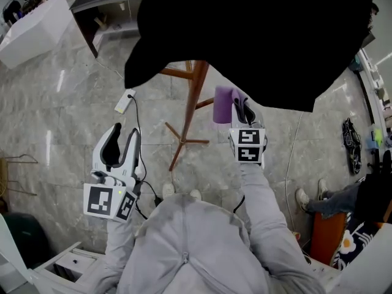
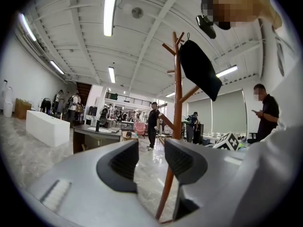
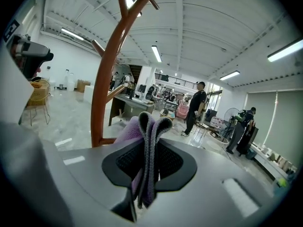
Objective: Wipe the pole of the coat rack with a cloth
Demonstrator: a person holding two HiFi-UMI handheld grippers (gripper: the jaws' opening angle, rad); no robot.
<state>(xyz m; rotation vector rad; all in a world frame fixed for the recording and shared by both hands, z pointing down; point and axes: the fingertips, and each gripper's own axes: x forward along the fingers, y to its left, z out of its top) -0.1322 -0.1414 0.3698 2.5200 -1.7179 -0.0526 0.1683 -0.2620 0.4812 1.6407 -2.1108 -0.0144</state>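
The coat rack's brown wooden pole (image 1: 194, 100) rises from splayed feet on the marble floor, its top hidden under a black garment (image 1: 257, 35). My right gripper (image 1: 239, 110) is shut on a folded purple cloth (image 1: 223, 104), held just right of the pole and apart from it. In the right gripper view the cloth (image 3: 147, 141) stands pinched between the jaws, with the pole (image 3: 108, 74) close on the left. My left gripper (image 1: 120, 147) hangs open and empty, left of the rack's feet; in its own view the pole (image 2: 176, 112) shows past the right jaw.
A white power strip (image 1: 124, 101) and its cable lie on the floor left of the rack. A white counter (image 1: 33, 29) stands at the far left. Someone's legs and shoes (image 1: 318, 201) are at the right. Several people stand in the background of both gripper views.
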